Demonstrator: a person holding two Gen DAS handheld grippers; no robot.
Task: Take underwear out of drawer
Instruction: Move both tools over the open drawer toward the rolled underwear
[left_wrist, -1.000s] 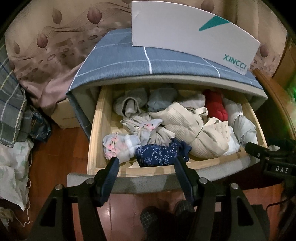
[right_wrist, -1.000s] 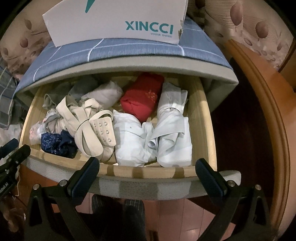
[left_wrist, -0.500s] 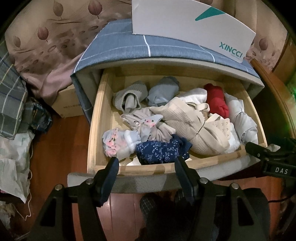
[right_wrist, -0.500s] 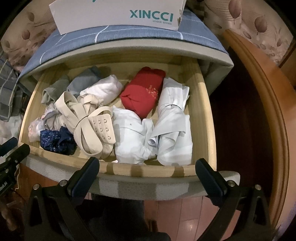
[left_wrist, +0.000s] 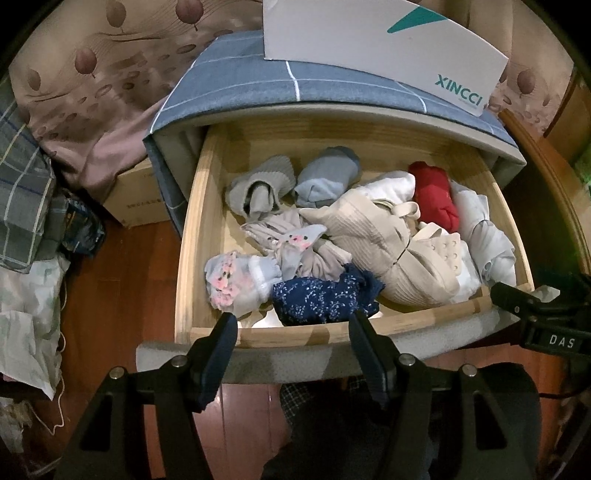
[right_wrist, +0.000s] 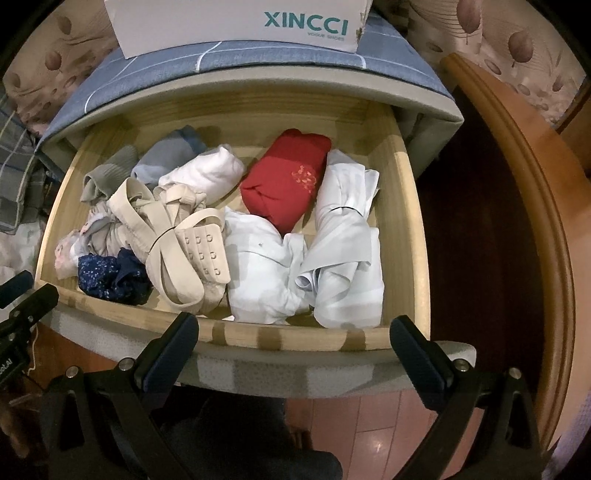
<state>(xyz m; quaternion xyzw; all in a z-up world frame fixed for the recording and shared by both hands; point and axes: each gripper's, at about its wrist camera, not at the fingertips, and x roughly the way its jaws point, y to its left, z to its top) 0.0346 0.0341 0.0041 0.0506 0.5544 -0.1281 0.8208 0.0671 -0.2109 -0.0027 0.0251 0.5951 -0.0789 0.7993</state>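
**Both grippers poised over an open drawer of folded underwear, nothing picked yet**

A wooden drawer stands pulled well out from a cabinet draped in a blue checked cloth, with a white shoe box resting on top. The drawer is full of rolled and bundled garments, none of them lifted out.

Along its right side lies a pale grey-white bundle, with a white bundle just beside it and a red folded piece behind them. In the middle sits a beige bra, its hook strip showing. At the front left corner are a navy floral piece and, touching it on the left, a white piece with pink flowers. Two grey rolls lie at the back left.

The left gripper hovers at the drawer's front rim, its jaws apart and empty, framing the navy floral piece. The right gripper hovers at the same rim further right, its jaws spread wide and empty, above the white and pale bundles.

The step in hand appears to be the approach, before any grasp. The next move likely calls for one gripper to dip over the front rim, straddle a single bundle, and close on enough fabric that it lifts free without dragging its neighbours.
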